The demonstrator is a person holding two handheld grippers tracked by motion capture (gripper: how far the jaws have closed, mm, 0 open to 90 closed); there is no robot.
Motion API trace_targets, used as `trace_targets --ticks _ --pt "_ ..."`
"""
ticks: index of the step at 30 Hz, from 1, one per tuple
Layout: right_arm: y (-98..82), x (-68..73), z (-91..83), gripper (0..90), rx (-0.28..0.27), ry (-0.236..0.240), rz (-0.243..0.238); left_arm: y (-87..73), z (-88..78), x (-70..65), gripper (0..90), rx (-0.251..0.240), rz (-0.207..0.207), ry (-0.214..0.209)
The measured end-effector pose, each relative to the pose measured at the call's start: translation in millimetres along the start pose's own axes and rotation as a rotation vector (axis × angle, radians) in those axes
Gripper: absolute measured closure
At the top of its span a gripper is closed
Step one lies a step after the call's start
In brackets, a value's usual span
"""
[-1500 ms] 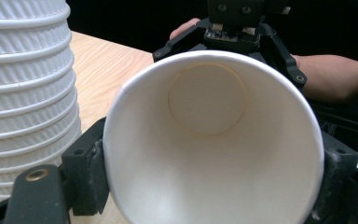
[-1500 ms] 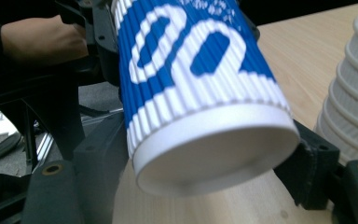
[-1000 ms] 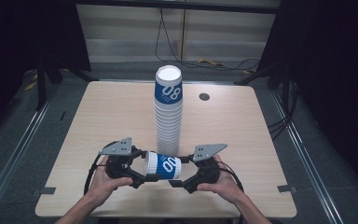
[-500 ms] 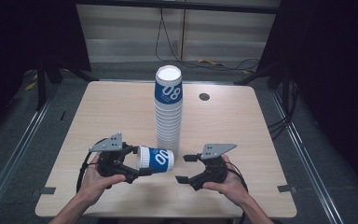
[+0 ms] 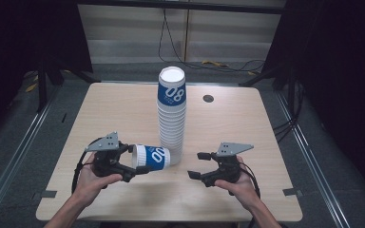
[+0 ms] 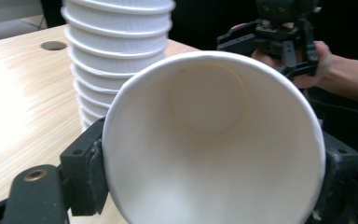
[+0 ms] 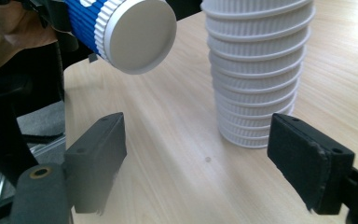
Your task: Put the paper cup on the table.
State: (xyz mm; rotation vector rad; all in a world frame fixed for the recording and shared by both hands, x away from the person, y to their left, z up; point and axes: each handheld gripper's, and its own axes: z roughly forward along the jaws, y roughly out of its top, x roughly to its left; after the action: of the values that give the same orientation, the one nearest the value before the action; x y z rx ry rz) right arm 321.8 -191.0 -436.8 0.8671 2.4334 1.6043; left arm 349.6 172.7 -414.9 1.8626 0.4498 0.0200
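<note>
The left hand-held gripper point(image 5: 132, 163) clamps a single blue-and-white paper cup point(image 5: 153, 157) by its rim end, holding it sideways just above the worktop point(image 5: 247, 123), base close beside the tall cup stack point(image 5: 171, 116). The right hand-held gripper point(image 5: 196, 165) has just been closing but stands part open with nothing between its jaws. The risk is a bump: swinging the cup's base into the stack could topple it, and squeezing the thin rim harder could crush it

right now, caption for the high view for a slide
Left gripper holds a cup sideways beside the cup stack; right gripper open.
</note>
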Motion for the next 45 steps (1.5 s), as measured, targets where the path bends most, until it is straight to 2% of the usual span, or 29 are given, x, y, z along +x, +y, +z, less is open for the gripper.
trace_targets --ticks 1,5,7,10,12,16,22,23,25,29,32,37,40,45 --pt "0.1 -1.3 -0.6 18.4 -0.004 -0.018 0.005 0.3 -1.0 2.0 18.3 0.009 -0.004 0.003" --pt "-0.7 -3.5 -1.7 18.2 -0.009 -0.032 0.006 1.7 -5.9 9.7 18.3 0.032 -0.008 0.025" --pt "-2.4 -6.0 -1.7 18.2 -0.006 -0.035 0.011 2.5 -6.9 13.1 18.3 0.040 -0.024 0.026" --pt "-4.5 -9.2 -2.0 18.1 -0.005 -0.038 0.021 5.7 -8.8 18.6 18.4 0.070 -0.019 0.045" --pt "-5.1 -11.4 -2.3 18.1 -0.003 -0.040 0.023 9.1 -11.1 22.3 18.6 0.067 -0.032 0.051" --pt "-5.7 -12.7 -2.4 18.1 -0.002 -0.045 0.030 13.5 -19.4 26.7 18.7 0.078 -0.029 0.067" --pt "-6.3 -12.1 -3.1 17.6 0.000 -0.052 0.029 12.8 -33.2 32.2 18.8 0.101 -0.042 0.115" --pt "-6.3 -12.1 -3.1 17.7 0.000 -0.052 0.030 10.8 -33.4 33.2 18.8 0.122 -0.036 0.147" --pt "-6.6 -12.5 -2.3 17.7 0.004 -0.052 0.026 8.1 -32.2 35.1 18.9 0.164 -0.025 0.171" --pt "-6.4 -12.8 -0.8 17.7 0.015 -0.056 0.018 7.2 -33.4 40.1 19.0 0.194 -0.037 0.210" --pt "-6.3 -13.0 -1.2 17.7 0.016 -0.064 0.016 7.2 -35.4 43.9 19.0 0.215 -0.056 0.231" --pt "-5.4 -12.2 -3.5 17.7 0.015 -0.069 0.009 7.8 -35.8 49.6 19.0 0.275 -0.058 0.249" --pt "-5.3 -11.8 -4.8 17.7 0.017 -0.074 0.011 10.8 -34.5 56.1 19.0 0.332 -0.046 0.276" --pt "-6.5 -11.6 -8.9 17.4 0.024 -0.093 0.005 16.6 -29.5 63.3 19.0 0.371 -0.045 0.301"
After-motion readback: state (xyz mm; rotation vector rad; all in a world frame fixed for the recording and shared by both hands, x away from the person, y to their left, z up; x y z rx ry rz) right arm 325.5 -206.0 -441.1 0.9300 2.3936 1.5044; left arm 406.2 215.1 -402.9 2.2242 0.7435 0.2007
